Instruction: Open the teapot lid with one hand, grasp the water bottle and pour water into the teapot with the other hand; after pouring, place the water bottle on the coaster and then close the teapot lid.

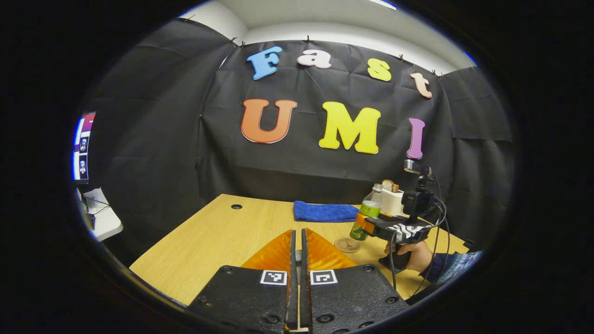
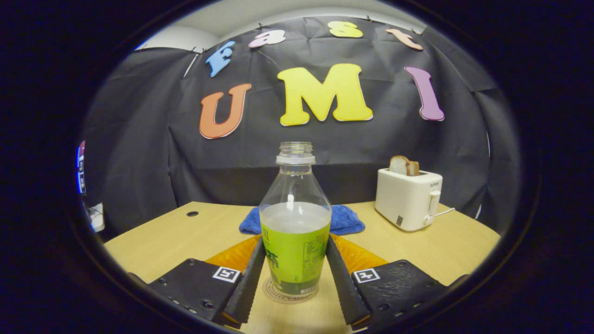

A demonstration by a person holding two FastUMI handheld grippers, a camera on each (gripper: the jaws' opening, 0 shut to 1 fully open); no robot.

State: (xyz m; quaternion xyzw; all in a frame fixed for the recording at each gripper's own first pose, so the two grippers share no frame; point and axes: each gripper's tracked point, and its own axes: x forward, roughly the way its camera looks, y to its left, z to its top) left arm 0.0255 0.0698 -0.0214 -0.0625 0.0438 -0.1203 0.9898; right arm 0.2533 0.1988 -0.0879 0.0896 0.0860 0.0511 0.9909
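Observation:
The uncapped water bottle [image 2: 295, 232], clear with a green label and part full, stands upright between my right gripper's [image 2: 295, 243] fingers, which press on both sides of its label. Its base sits over a round coaster [image 2: 278, 292]; whether it rests on it I cannot tell. From the left gripper view the bottle [image 1: 371, 206] is at the far right, held by the right gripper [image 1: 361, 221] and a hand, and the coaster [image 1: 347, 245] lies mostly uncovered just in front of the base. My left gripper [image 1: 298, 234] is shut, with nothing visible between its fingers, above the wooden table [image 1: 213, 241].
A folded blue cloth [image 1: 325, 211] lies at the back of the table, behind the bottle [image 2: 348, 220]. A white toaster [image 2: 408, 197] holding bread slices stands at the back right. A cable hole [image 1: 236, 206] marks the back left. A screen [image 1: 82, 148] and a small white stand are off the left edge.

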